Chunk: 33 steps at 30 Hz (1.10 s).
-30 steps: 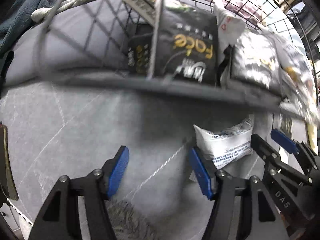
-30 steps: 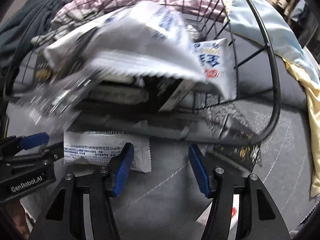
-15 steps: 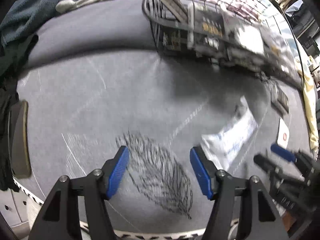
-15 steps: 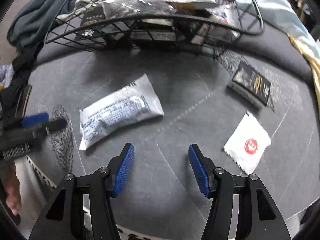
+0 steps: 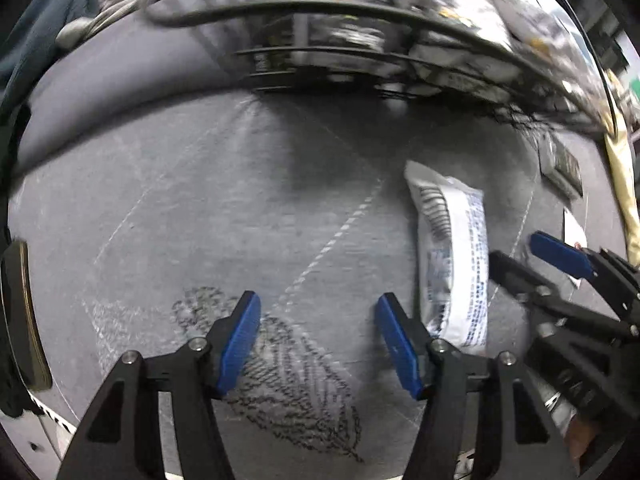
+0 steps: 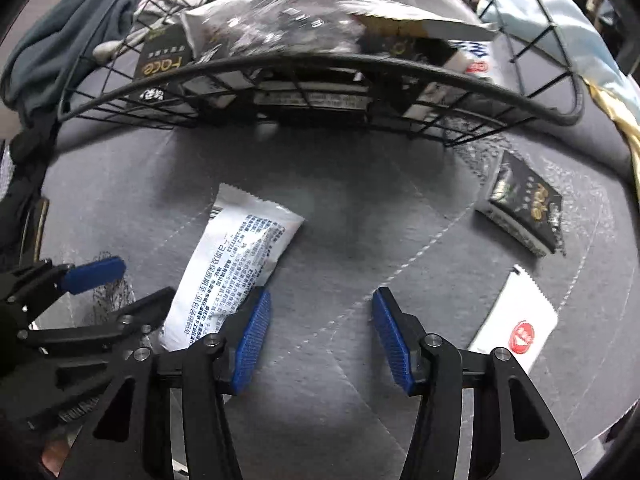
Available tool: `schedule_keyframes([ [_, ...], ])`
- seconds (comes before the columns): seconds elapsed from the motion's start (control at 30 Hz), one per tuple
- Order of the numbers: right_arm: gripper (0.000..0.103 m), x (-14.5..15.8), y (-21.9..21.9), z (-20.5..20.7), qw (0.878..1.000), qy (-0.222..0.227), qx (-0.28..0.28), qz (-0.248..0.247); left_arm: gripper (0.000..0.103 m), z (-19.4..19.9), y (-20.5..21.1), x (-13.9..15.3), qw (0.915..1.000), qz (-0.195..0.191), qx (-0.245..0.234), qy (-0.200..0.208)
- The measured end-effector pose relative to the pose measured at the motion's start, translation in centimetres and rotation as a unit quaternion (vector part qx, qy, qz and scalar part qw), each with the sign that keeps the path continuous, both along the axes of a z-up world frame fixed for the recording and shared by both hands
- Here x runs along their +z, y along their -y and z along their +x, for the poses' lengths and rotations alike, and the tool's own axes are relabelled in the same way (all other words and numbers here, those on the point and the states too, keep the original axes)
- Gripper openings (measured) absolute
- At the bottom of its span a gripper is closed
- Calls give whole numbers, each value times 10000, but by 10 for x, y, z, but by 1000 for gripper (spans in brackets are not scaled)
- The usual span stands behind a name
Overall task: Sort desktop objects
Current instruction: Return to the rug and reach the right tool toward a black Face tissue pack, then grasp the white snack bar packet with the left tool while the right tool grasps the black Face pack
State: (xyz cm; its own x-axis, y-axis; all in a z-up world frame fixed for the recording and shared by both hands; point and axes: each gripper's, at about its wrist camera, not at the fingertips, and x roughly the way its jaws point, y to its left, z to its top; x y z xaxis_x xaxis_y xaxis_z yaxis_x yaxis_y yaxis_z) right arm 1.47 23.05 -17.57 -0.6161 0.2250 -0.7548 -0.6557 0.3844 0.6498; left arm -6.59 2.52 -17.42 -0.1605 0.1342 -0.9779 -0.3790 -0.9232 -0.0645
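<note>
Right gripper [image 6: 321, 340] spread and empty, jaws just narrowed slightly, above grey felt counter [image 6: 340, 216]. Left gripper [image 5: 318, 344] likewise spread, empty. Between them, flat: white printed plastic packet [image 6: 236, 268]. Beyond, black wire basket [image 6: 320, 68] heaped with packets.

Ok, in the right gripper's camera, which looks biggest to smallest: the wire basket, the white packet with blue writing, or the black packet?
1. wire basket, widest by far.
2. white packet with blue writing.
3. black packet, though it lies farther from the camera, so that ranking is unsure.
</note>
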Motion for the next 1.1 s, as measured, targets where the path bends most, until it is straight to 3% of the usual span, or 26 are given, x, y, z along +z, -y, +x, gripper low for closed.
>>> schedule_keyframes([
  [0.23, 54, -21, 43, 94, 9973, 332, -648, 13, 67, 12, -6, 30, 9992, 314, 172, -167],
  [0.37, 56, -60, 48, 147, 9933, 597, -930, -331, 67, -6, -13, 35, 9986, 406, 301, -166],
  [0.47, 56, -97, 18, 148, 9932, 651, -826, -490, 67, 5, -16, 26, 9988, 417, 235, -33],
  [0.63, 56, -122, -5, 129, 9971, 517, -454, -333, 67, 4, 2, 24, 9995, 278, 138, -54],
  [0.77, 56, -109, 9, 113, 9982, -57, -547, -245, 67, 4, 15, 23, 9988, 388, 282, 53],
  [1.03, 56, -64, 36, 58, 9976, -519, -431, -138, 67, 23, 16, 23, 9991, 380, 194, 18],
  [1.1, 56, -52, 38, 51, 9980, -485, -391, -46, 67, 29, 34, 24, 9991, 381, 177, 62],
])
